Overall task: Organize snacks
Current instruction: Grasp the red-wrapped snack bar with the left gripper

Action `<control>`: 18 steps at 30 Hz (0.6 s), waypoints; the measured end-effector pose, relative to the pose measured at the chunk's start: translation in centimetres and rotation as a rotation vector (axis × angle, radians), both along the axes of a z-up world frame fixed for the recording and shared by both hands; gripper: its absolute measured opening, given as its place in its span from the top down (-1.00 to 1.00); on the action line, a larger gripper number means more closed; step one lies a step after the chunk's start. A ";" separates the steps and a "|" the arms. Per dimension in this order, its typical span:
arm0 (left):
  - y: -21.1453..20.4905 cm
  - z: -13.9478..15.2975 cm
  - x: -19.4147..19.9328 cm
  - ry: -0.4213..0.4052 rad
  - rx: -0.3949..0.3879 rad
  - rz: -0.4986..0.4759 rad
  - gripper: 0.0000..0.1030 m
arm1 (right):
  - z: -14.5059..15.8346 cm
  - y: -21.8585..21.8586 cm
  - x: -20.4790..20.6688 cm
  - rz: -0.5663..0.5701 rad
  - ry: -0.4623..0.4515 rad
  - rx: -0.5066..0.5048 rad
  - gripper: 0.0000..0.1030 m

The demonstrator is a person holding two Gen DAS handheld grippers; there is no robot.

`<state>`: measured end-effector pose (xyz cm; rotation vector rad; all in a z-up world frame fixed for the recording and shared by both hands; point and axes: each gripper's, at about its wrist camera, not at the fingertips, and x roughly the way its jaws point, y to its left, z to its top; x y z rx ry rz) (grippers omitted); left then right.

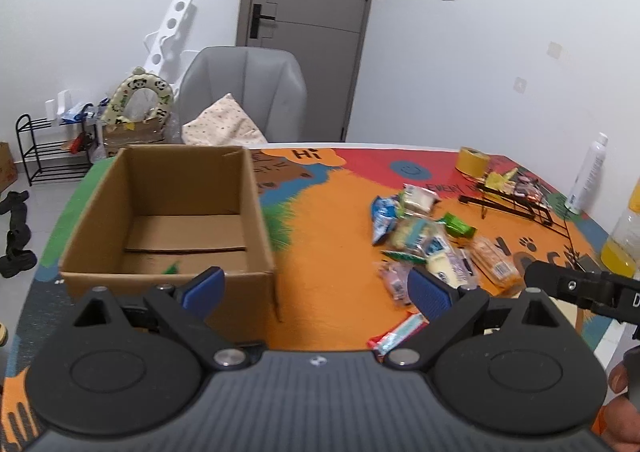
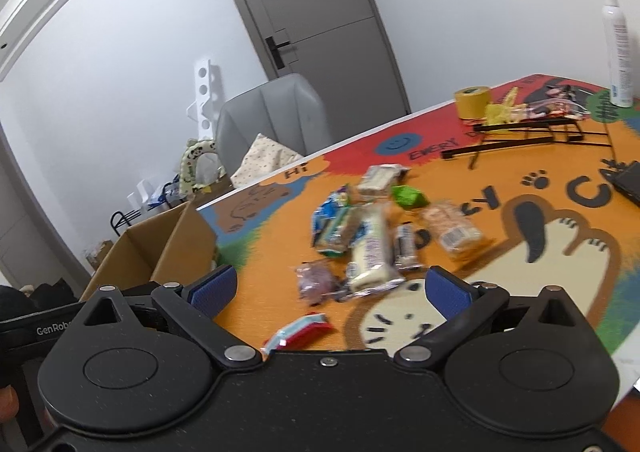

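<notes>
**Both grippers spread, nothing held**

Left gripper (image 1: 316,288) hovers level, low in frame, jaws wide and empty. Right gripper (image 2: 330,288) likewise, tilted. Red-blue wrapper (image 2: 298,332) lies nearest; snack pile (image 2: 372,228) mid-frame; cardboard box (image 1: 168,212) centre-left on the mat (image 1: 332,252).

- The right gripper (image 2: 330,292) hangs above the table mat (image 2: 520,276) with its blue-padded fingers (image 2: 448,294) spread wide, nothing between them
- A loose heap of snack packets (image 2: 372,224) lies ahead on the orange part of the mat — blurred, so labels cannot be read
- A red and pale blue wrapper (image 2: 298,332) sits apart from the heap, close under the gripper body
- The cardboard box (image 2: 160,248) stands at the left edge of the table, open at the top
- Farther back: a roll of yellow tape (image 2: 473,102), a black wire rack (image 2: 528,134) and a white spray can (image 2: 618,50)
</notes>
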<state>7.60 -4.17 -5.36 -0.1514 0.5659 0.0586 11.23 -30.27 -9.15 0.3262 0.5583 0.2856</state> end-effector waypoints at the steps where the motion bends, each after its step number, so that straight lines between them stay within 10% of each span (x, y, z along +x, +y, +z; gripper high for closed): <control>1: -0.4 -0.1 0.1 -0.001 0.003 -0.003 -0.89 | -0.1 -0.4 -0.1 -0.005 -0.002 0.001 -0.99; 18: -5.2 -2.0 1.8 0.026 0.025 -0.102 -0.87 | -4.1 -5.0 0.7 -0.068 0.035 0.057 -0.97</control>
